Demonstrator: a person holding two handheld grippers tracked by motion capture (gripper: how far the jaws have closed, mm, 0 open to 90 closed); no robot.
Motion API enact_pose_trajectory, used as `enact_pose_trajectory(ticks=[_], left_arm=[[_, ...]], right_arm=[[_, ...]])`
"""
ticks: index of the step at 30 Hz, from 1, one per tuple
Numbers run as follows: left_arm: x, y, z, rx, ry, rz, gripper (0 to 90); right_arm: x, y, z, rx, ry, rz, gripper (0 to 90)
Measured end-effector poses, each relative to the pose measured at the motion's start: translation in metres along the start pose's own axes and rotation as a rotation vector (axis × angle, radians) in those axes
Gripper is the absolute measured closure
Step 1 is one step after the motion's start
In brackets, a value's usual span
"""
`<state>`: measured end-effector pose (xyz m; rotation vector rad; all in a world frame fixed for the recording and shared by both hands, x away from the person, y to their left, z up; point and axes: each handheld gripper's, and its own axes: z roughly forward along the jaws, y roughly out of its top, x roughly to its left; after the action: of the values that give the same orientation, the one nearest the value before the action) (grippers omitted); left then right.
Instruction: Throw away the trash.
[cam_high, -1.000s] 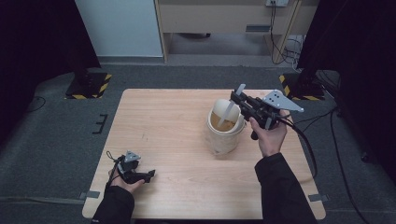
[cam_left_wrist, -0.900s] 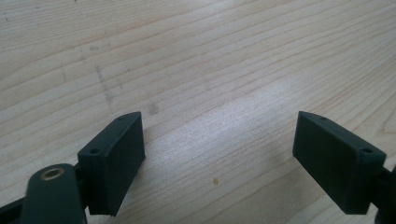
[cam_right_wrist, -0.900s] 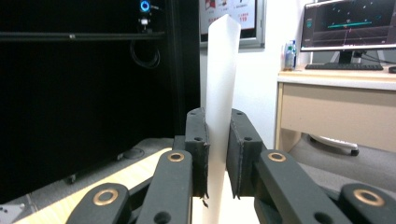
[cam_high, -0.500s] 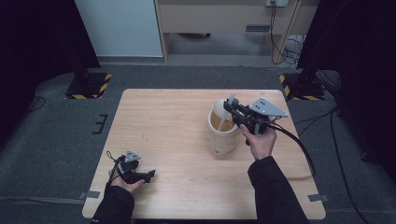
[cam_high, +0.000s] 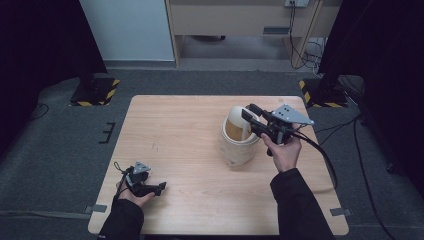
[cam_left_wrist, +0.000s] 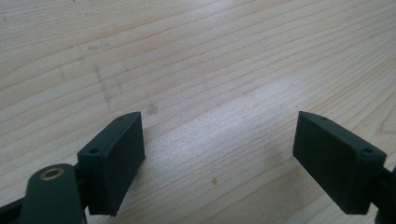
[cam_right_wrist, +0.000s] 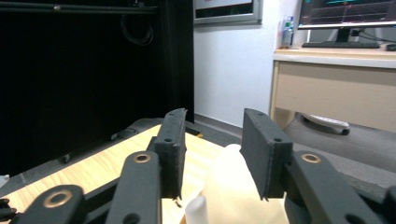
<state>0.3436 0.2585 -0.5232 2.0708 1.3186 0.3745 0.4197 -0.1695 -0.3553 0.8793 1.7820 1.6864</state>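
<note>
The right gripper hovers over the cream jug — fingers parted, empty, the jug just below; the left gripper — also released — rests far off.

I see one obstacle on the table: the cream jug, right of centre. Bare wood lies between it and my left gripper, whose jaws stand wide over open board.

cream jug, pale wood-grain table, black tools
</note>
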Motion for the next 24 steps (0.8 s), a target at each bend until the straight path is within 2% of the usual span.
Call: enact_pose_trajectory(ticks=[6, 13, 16, 24], left_arm=[[0.000, 0.000, 0.000, 0.001, 0.004, 0.000, 15.8], [0.001, 0.000, 0.000, 0.002, 0.006, 0.002, 15.7], [0.001, 0.000, 0.000, 0.002, 0.007, 0.002, 15.6], [0.001, 0.000, 0.000, 0.001, 0.008, 0.003, 14.9]], right_arm=[[-0.010, 0.006, -0.022, -0.009, -0.043, 0.025, 43.9], [-0.022, -0.009, -0.043, 0.023, -0.099, 0.049, 30.9], [-0.026, -0.021, -0.050, 0.058, -0.129, 0.053, 28.6], [-0.040, -0.060, -0.060, 0.189, -0.164, 0.077, 20.8]])
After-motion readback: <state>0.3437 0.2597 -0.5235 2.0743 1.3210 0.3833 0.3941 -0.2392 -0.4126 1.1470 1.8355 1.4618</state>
